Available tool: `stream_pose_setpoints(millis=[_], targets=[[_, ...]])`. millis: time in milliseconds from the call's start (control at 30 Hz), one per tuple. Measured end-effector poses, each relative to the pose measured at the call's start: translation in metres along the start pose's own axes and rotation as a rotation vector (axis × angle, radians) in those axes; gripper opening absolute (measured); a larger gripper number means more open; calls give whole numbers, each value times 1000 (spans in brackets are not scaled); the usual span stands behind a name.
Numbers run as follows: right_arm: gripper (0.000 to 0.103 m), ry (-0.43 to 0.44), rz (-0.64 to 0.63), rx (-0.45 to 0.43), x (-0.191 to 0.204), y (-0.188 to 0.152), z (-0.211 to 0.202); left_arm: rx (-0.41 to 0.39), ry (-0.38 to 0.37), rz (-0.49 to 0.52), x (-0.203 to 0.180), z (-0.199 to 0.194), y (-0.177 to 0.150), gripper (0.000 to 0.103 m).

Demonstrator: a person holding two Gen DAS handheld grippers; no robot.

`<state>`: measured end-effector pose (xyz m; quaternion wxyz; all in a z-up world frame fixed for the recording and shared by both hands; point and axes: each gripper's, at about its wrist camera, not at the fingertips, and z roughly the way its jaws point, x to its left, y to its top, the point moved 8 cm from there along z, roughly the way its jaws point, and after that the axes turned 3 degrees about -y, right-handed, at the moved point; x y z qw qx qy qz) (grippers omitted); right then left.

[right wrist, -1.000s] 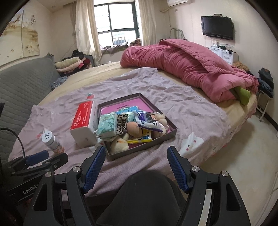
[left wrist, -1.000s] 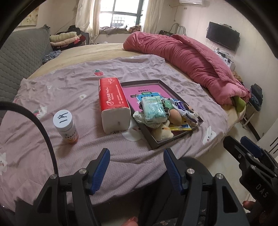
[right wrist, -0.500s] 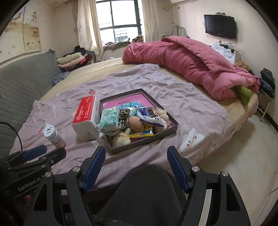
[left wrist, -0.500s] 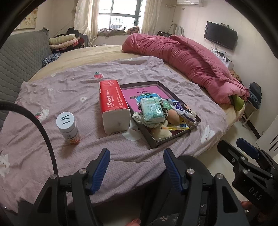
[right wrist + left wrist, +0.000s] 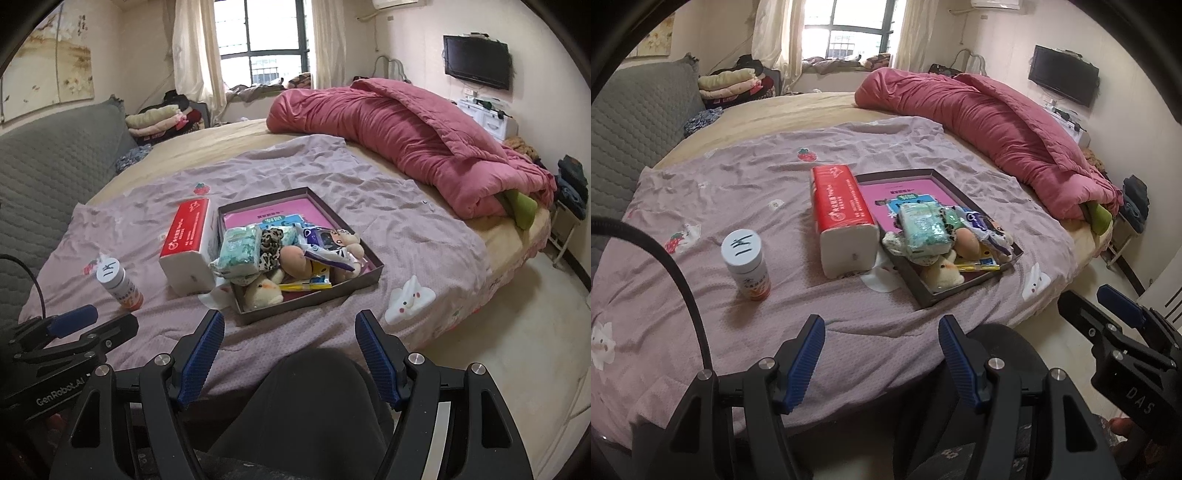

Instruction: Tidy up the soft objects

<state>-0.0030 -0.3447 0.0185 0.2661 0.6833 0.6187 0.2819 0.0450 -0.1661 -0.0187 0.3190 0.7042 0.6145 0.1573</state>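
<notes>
Both grippers, left [image 5: 881,354] and right [image 5: 290,350], hang spread and empty before the bed, soft toys heaped in the box [image 5: 364,278]; a careless grab could spill the crowded pile.

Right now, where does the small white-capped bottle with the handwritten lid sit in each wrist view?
Left wrist: the bottle stands left of centre on the purple sheet, apart from the red tissue pack to its right.
Right wrist: the bottle stands at the left, just above the left gripper.
Shared landmark: the red tissue pack, beside the dark tray.
</notes>
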Motion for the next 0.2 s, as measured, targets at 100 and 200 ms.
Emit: stream_pose_setpoints(millis=[100,200], targets=[[75,2,-15,6,6,2,1,8,6,-25,12,0,-4,64],[74,6,-44,2,18,6,1,11,7,-69,31,-1,-9,64]])
